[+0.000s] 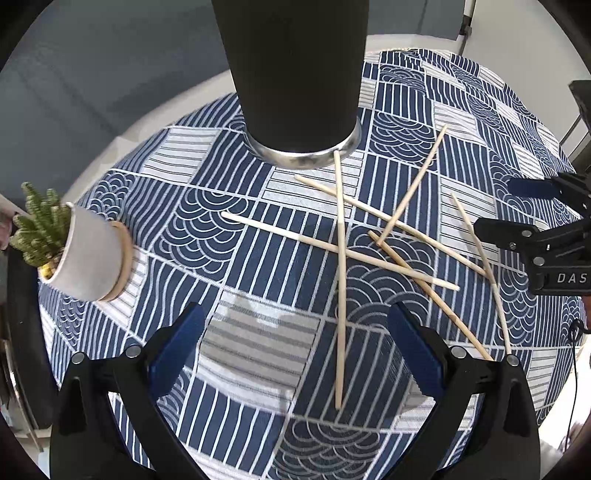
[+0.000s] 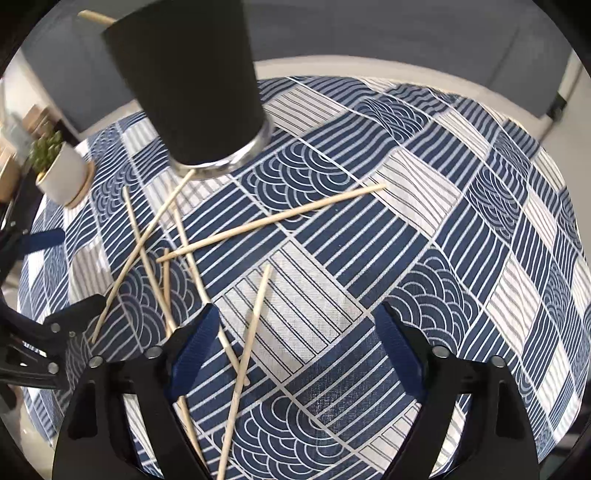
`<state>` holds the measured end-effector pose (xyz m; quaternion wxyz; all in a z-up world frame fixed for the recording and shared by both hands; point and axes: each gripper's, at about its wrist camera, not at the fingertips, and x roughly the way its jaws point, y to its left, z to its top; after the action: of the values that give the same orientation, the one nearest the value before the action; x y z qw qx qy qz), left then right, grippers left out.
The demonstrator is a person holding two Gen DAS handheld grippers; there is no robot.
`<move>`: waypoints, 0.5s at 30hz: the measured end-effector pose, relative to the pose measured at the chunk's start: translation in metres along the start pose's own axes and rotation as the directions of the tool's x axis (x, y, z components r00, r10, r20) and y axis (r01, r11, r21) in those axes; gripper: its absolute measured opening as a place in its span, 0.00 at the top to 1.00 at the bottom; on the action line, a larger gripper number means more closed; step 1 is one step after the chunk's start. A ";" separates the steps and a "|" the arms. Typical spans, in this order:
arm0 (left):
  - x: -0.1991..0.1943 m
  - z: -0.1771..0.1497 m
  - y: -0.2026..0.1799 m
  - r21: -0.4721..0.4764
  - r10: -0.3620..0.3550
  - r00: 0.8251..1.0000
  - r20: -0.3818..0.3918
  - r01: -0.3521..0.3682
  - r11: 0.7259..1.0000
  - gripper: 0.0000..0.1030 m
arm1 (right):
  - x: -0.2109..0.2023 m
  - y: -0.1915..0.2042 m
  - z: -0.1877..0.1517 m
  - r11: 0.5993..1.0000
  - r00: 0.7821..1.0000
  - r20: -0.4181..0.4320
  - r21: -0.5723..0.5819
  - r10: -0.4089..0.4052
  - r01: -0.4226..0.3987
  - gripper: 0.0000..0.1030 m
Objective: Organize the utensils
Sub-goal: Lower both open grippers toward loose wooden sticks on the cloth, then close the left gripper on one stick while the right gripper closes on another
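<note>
Several wooden chopsticks (image 1: 341, 273) lie crossed on the blue patterned tablecloth (image 1: 177, 221), in front of a tall black cup (image 1: 295, 74) with a steel base. The cup (image 2: 192, 81) also shows in the right wrist view, with one chopstick (image 2: 94, 16) sticking out of its top. My left gripper (image 1: 295, 347) is open and empty just above the cloth, one chopstick lying between its fingers. My right gripper (image 2: 295, 339) is open and empty over the chopsticks' (image 2: 251, 332) near ends. It shows at the right edge of the left wrist view (image 1: 535, 218).
A small cactus in a white pot (image 1: 85, 254) stands at the table's left edge, also seen in the right wrist view (image 2: 62, 173). The round table's pale rim (image 2: 369, 64) runs behind the cloth (image 2: 480, 221). A grey wall lies beyond.
</note>
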<state>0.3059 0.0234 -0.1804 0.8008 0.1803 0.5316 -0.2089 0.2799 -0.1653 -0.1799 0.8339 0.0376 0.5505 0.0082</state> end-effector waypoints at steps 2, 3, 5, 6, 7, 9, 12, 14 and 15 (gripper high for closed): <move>0.011 0.002 -0.001 0.014 0.014 1.000 -0.021 -0.014 1.000 0.06 | 0.004 0.000 0.001 1.000 1.000 -0.012 0.020 -0.004 0.005 0.29; 0.015 0.002 -0.001 0.020 0.017 0.999 -0.029 -0.016 1.000 0.06 | 0.004 0.001 0.001 1.000 1.000 -0.015 0.026 -0.007 0.008 0.31; 0.021 0.002 0.000 0.010 -0.001 0.999 -0.044 0.001 1.000 0.10 | 0.009 0.004 0.001 0.999 0.999 -0.036 0.041 -0.011 0.013 0.34; 0.024 0.002 0.001 0.002 -0.003 0.999 -0.050 0.003 1.000 0.13 | 0.013 0.005 0.001 0.999 0.998 -0.053 0.045 -0.014 0.016 0.39; 0.027 0.001 0.001 -0.002 0.006 0.998 -0.056 -0.006 1.000 0.17 | 0.016 0.007 0.001 0.999 0.997 -0.071 0.045 -0.020 0.023 0.42; 0.027 0.001 0.005 -0.037 -0.043 0.998 -0.045 0.042 0.998 0.26 | 0.019 0.012 -0.001 0.998 0.995 -0.081 0.017 -0.057 0.059 0.49; 0.023 0.000 0.008 -0.064 -0.050 0.998 -0.033 0.048 0.997 0.36 | 0.016 0.015 -0.002 0.999 0.996 -0.076 0.006 -0.049 0.050 0.67; 0.020 -0.001 0.006 -0.057 -0.054 0.998 -0.022 0.052 0.997 0.50 | 0.014 0.015 -0.004 0.999 0.996 -0.072 0.006 -0.048 0.049 0.79; 0.018 -0.001 0.004 -0.055 -0.056 0.998 -0.021 0.055 0.997 0.56 | 0.013 0.014 -0.005 0.999 0.996 -0.070 0.009 -0.051 0.051 0.85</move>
<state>0.3137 0.0252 -0.1974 0.7934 0.1460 0.5507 -0.2144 0.2811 -0.1505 -0.1928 0.8138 0.0277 0.5802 -0.0146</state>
